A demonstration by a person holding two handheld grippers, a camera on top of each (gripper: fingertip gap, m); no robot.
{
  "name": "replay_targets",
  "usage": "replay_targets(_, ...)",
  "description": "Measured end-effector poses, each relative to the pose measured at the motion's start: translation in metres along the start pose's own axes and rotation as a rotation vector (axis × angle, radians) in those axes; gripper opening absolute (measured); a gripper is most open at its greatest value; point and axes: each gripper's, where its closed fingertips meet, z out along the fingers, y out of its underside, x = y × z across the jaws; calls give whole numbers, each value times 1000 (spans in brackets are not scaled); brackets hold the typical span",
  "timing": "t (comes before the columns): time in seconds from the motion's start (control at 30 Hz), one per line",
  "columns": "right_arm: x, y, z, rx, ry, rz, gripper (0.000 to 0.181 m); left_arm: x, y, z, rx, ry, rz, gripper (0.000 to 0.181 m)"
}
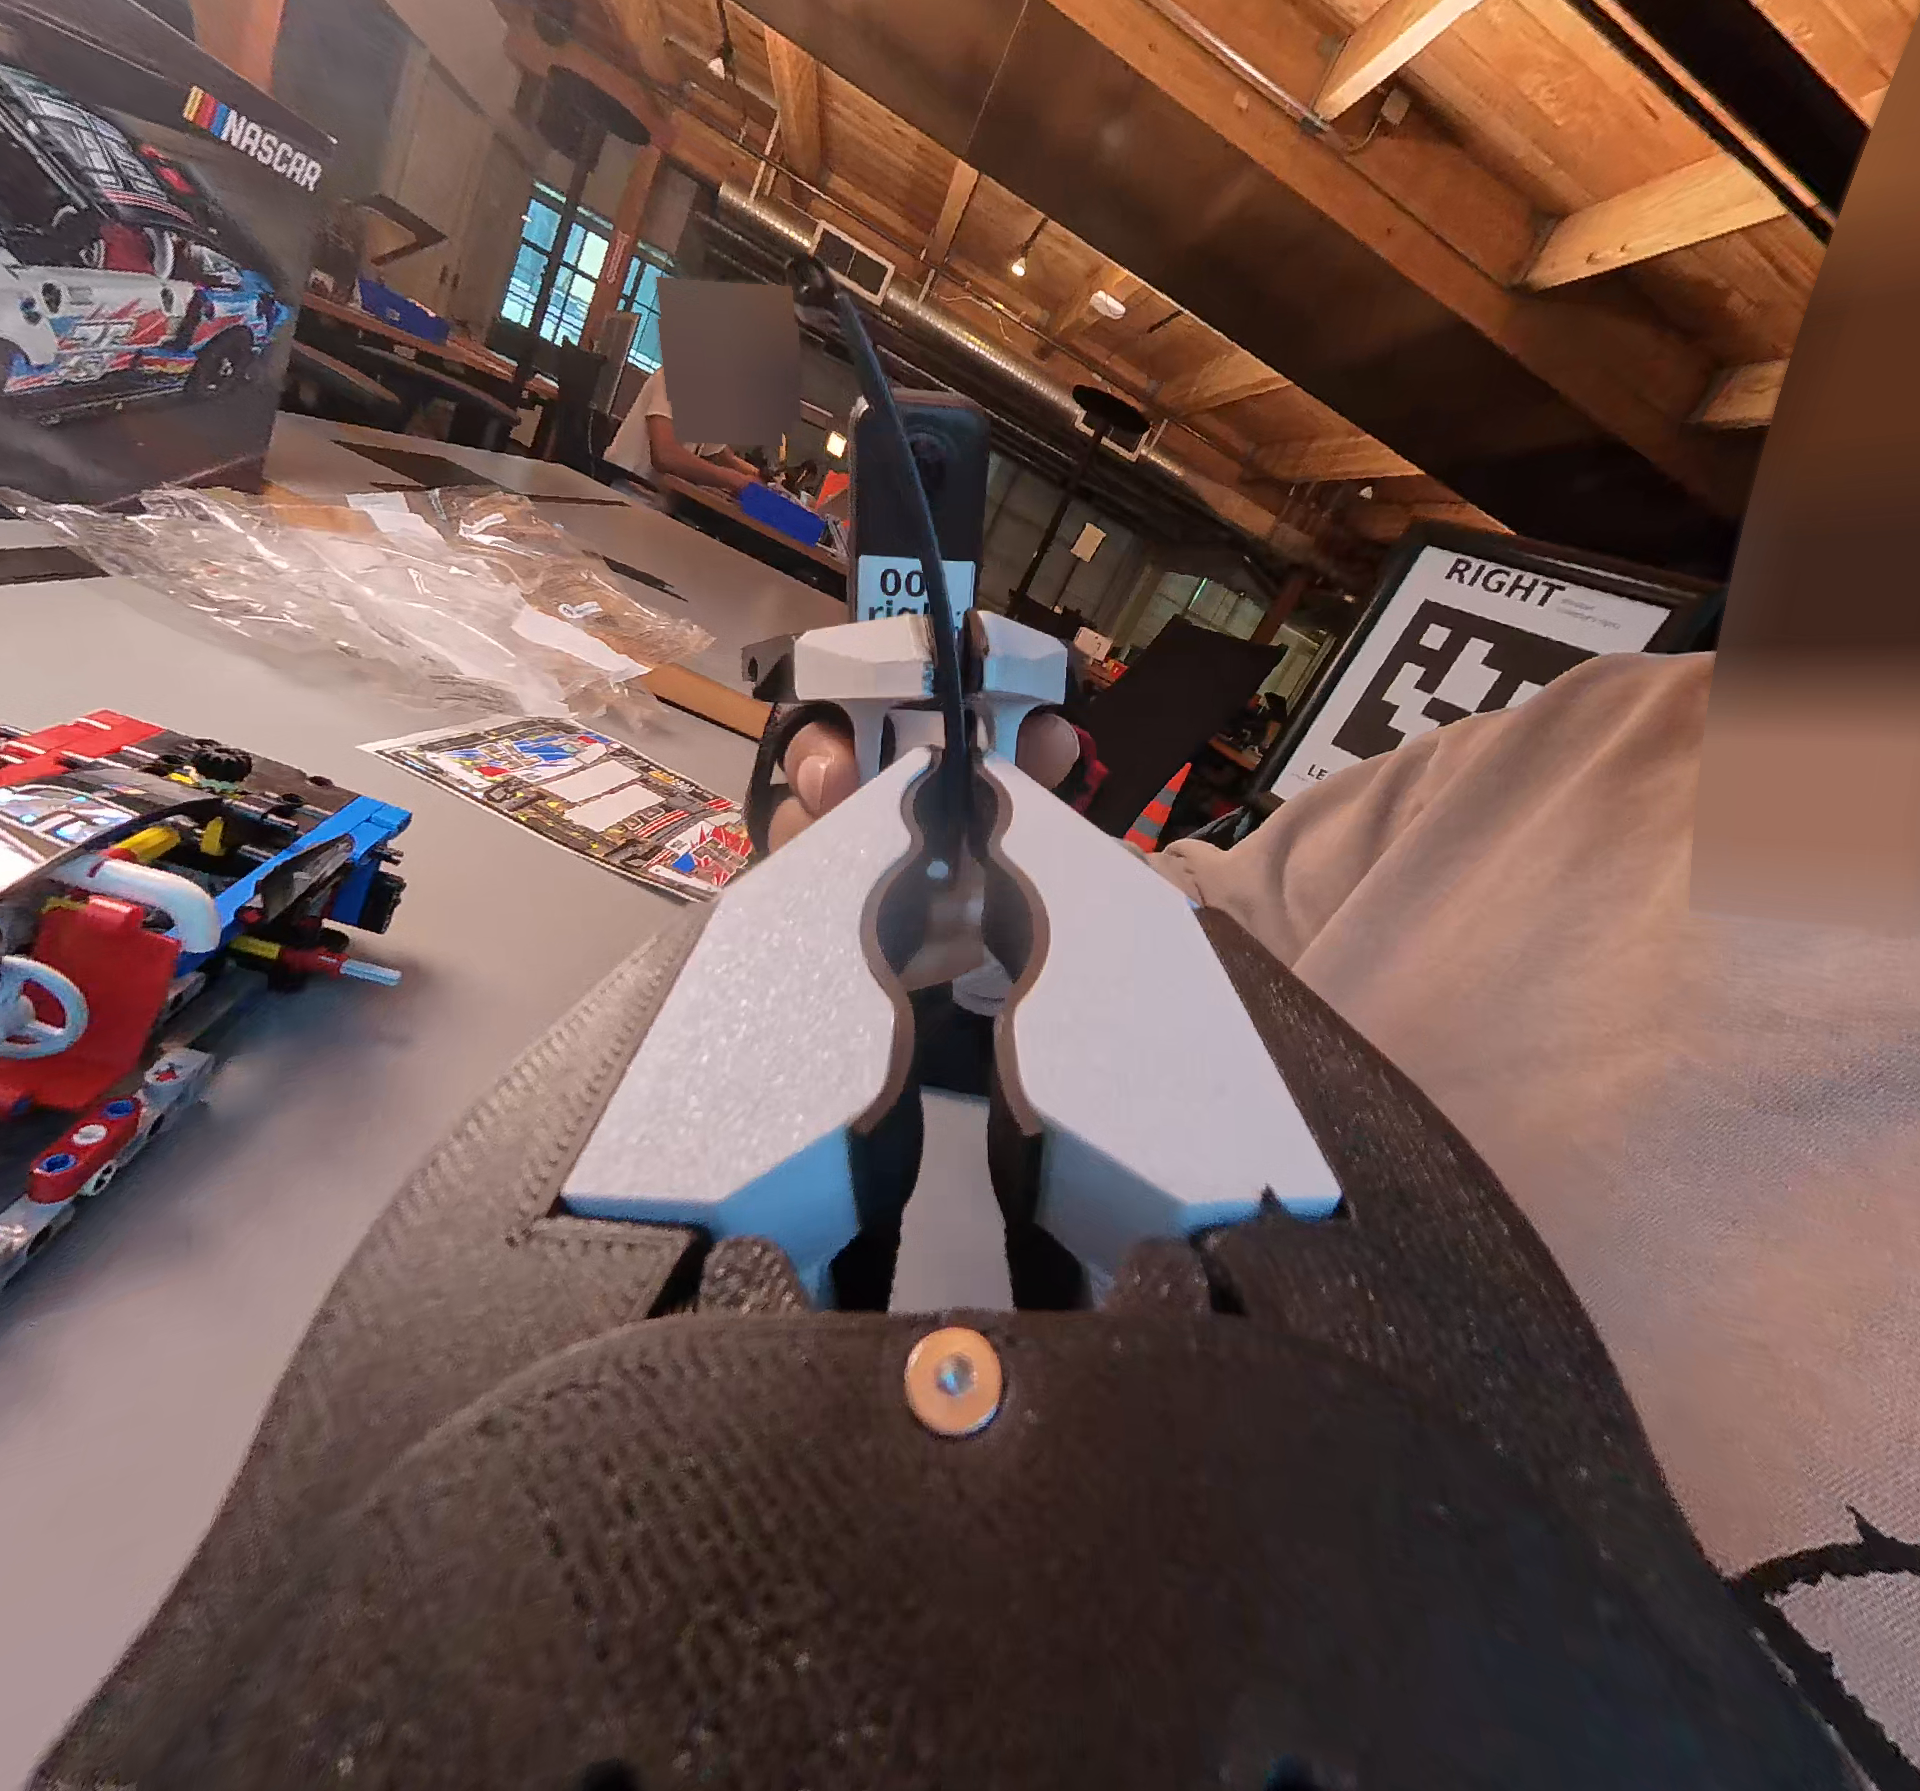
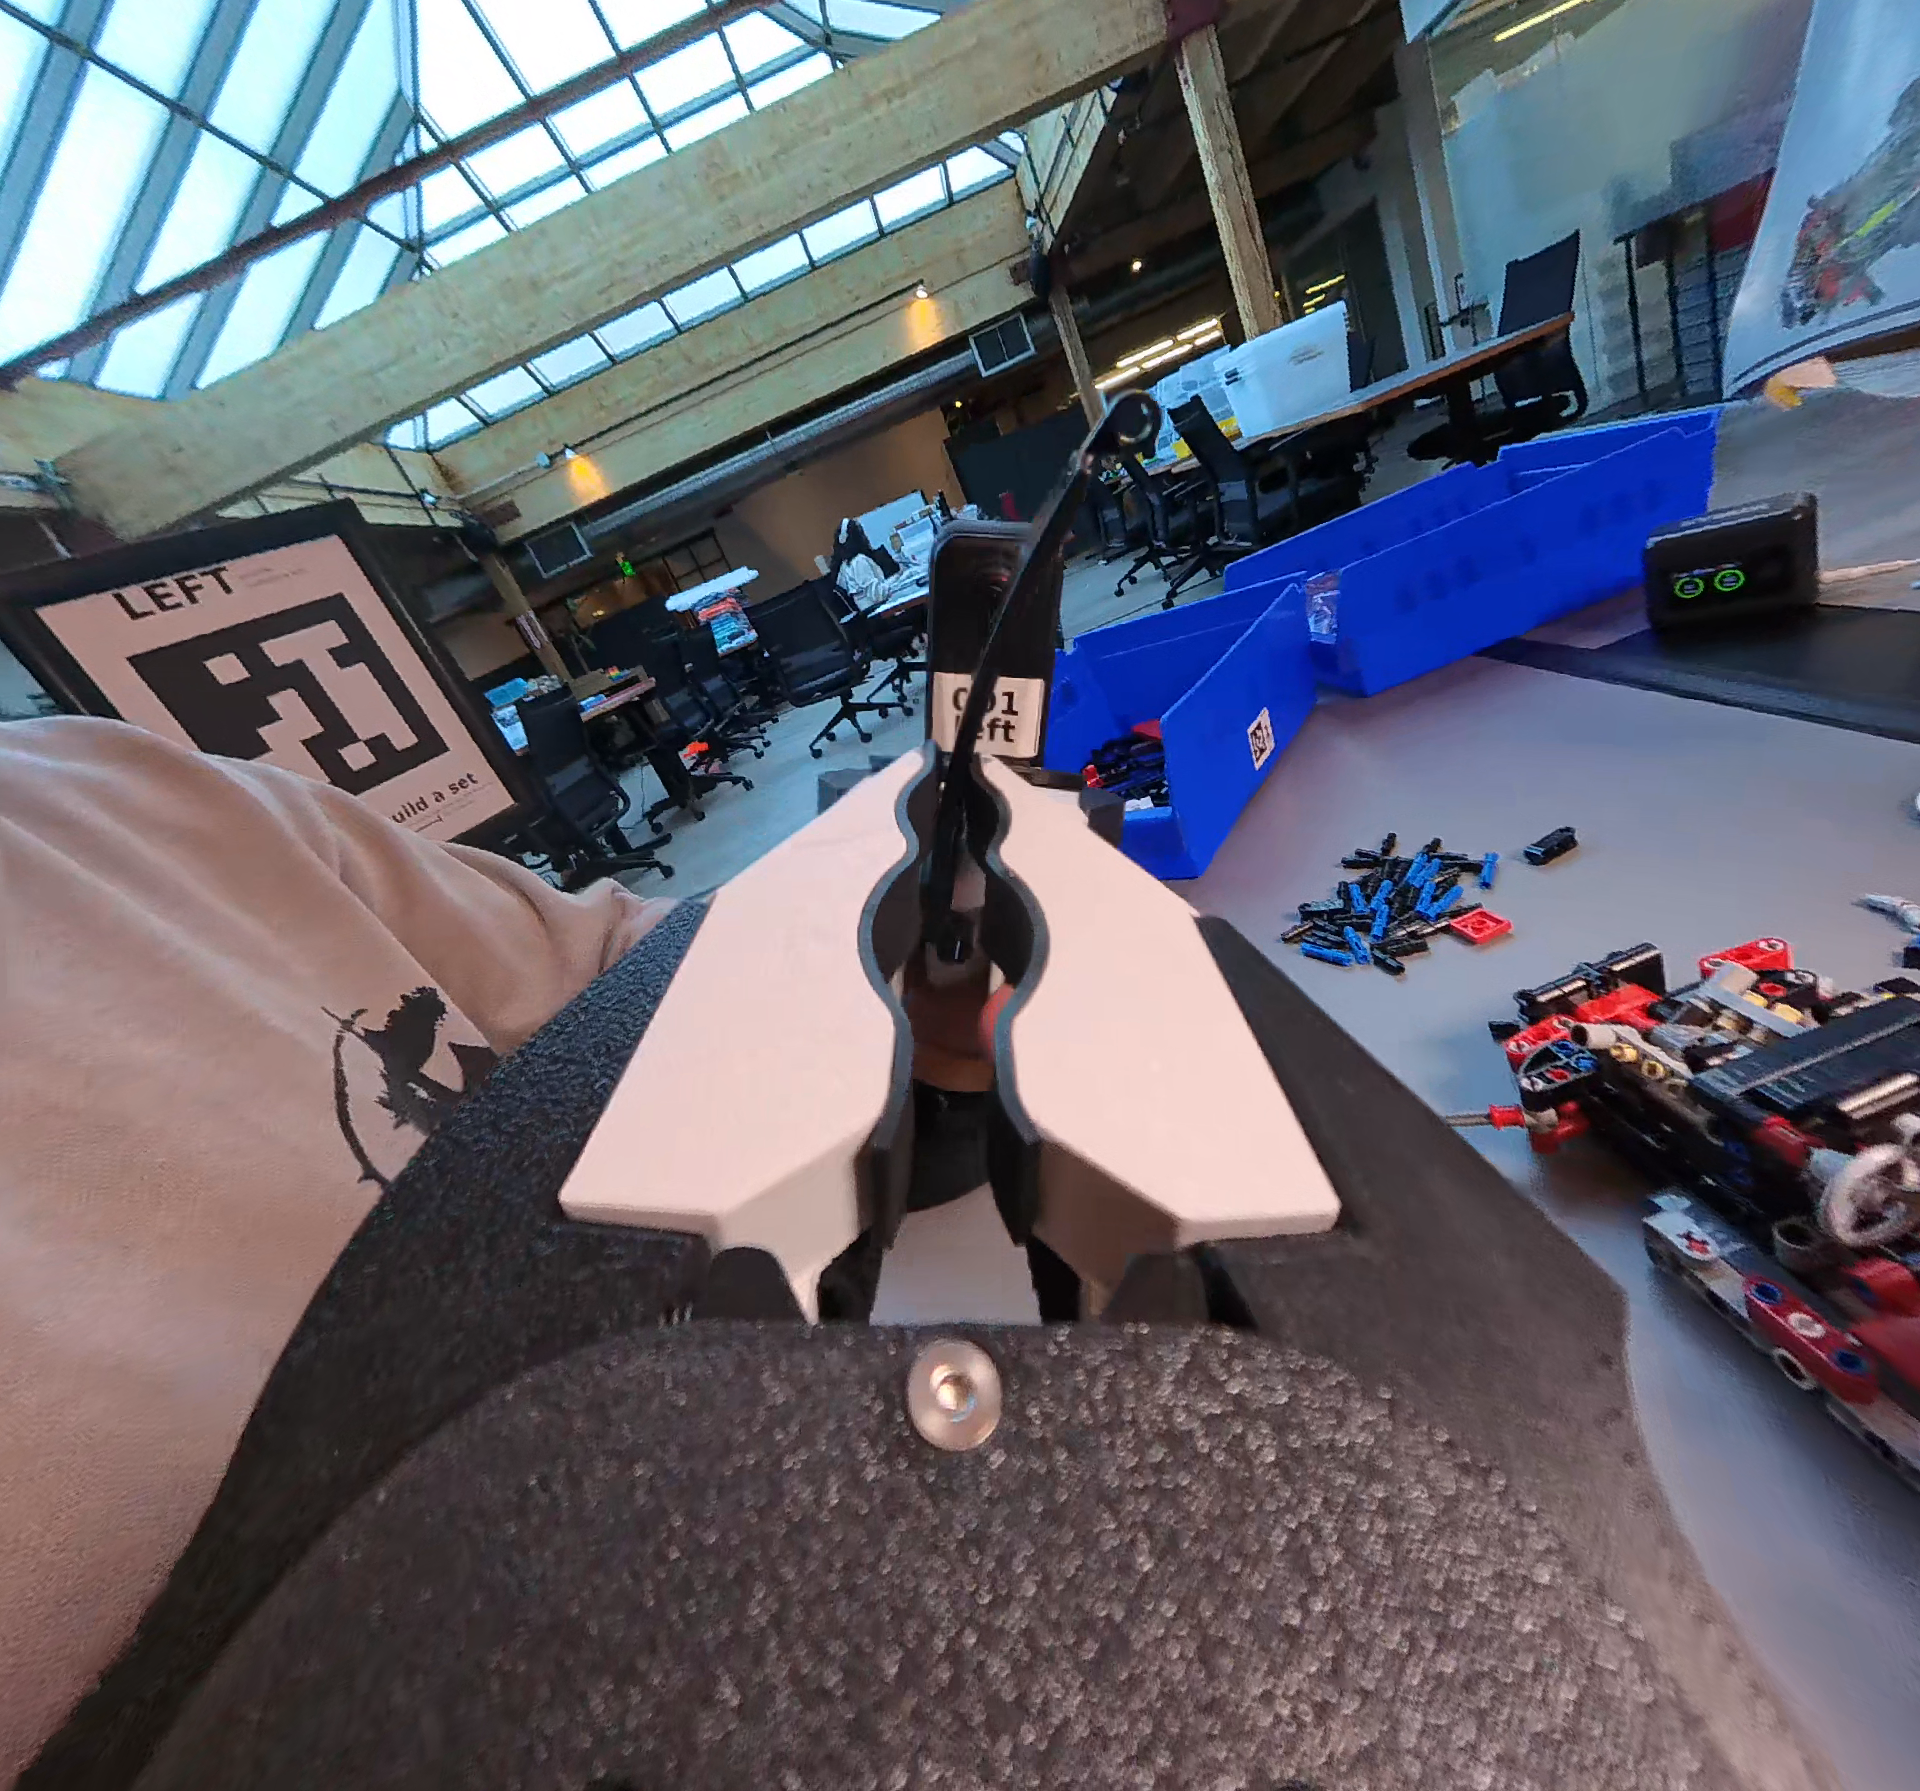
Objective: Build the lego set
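A thin black flexible lego piece stands upward between both grippers, which face each other tip to tip above the grey table. My left gripper is shut on its lower part. My right gripper is also shut on it; its ringed top end curves up to the right. The right gripper shows beyond in the left wrist view, with a person's fingers on it. The part-built red, blue and black lego car lies on the table to the left, and shows in the right wrist view at the right.
A sticker sheet, crumpled plastic bags and the set's box lie beyond the car. Blue bins, a pile of black and blue pins, a small black device and an upright booklet are on the right side. A beige sleeve is close. The tips of both grippers are at nearly the same place.
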Motion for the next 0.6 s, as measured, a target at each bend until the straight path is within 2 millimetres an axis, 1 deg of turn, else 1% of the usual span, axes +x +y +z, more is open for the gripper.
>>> replay_targets(0.03,1,1,0,-8,8,-8,2,-1,2,0,-15,-10,19,0)
replay_targets(0.13,2,-2,-2,0,-13,38,12,1,13,2,-91,-21,99,0)
replay_targets(0.17,0,0,-2,-23,-29,36,12,2,16,3,-103,-20,106,0)
replay_targets(0.2,-2,0,-3,-30,-46,28,4,2,17,4,-103,-19,105,0)
replay_targets(0.23,-4,1,-3,-30,-50,18,0,1,17,3,-99,-22,105,0)
replay_targets(0.3,-2,-1,-4,-31,-39,16,0,-1,16,1,-93,-27,111,0)
replay_targets(0.4,-1,-5,-8,-32,-71,94,0,-1,16,0,-91,-21,143,0)
replay_targets(0.47,0,-19,-14,36,-79,118,0,0,19,-1,-96,-8,147,0)
replay_targets(0.53,1,-18,-16,0,-70,71,0,1,21,-1,-90,-13,151,0)
replay_targets(0.6,-4,-20,-16,5,-98,100,0,4,19,-1,-74,7,150,0)
